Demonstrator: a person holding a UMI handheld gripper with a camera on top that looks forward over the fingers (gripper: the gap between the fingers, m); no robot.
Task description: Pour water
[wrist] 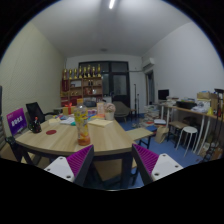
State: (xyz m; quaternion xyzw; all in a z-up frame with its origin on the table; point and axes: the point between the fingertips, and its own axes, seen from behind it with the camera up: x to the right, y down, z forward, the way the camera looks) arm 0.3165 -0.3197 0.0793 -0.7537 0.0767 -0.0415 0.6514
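Water is what I am meant to pour, and the likeliest holder of it is the tall yellowish bottle (82, 125) standing upright near the middle of the wooden table (110, 137), well beyond my fingers; whether it holds any water I cannot tell. In the gripper view, my gripper (113, 160) is spread wide with nothing between the fingers, the magenta pads (78, 159) facing each other across bare air above the near table edge. Judging from that, the task has hardly begun: nothing is grasped, nothing tipped, and the reach, the grip and the pour are all left. I cannot make out a cup to pour into among the small clutter around the bottle. The table top looks smooth, pale wood with a rounded edge. To the far left stands a purple sign (16, 121); farther back is a shelf (80, 84) lined with small yellowish items. On the right stands a white stool (187, 135), beside a desk.
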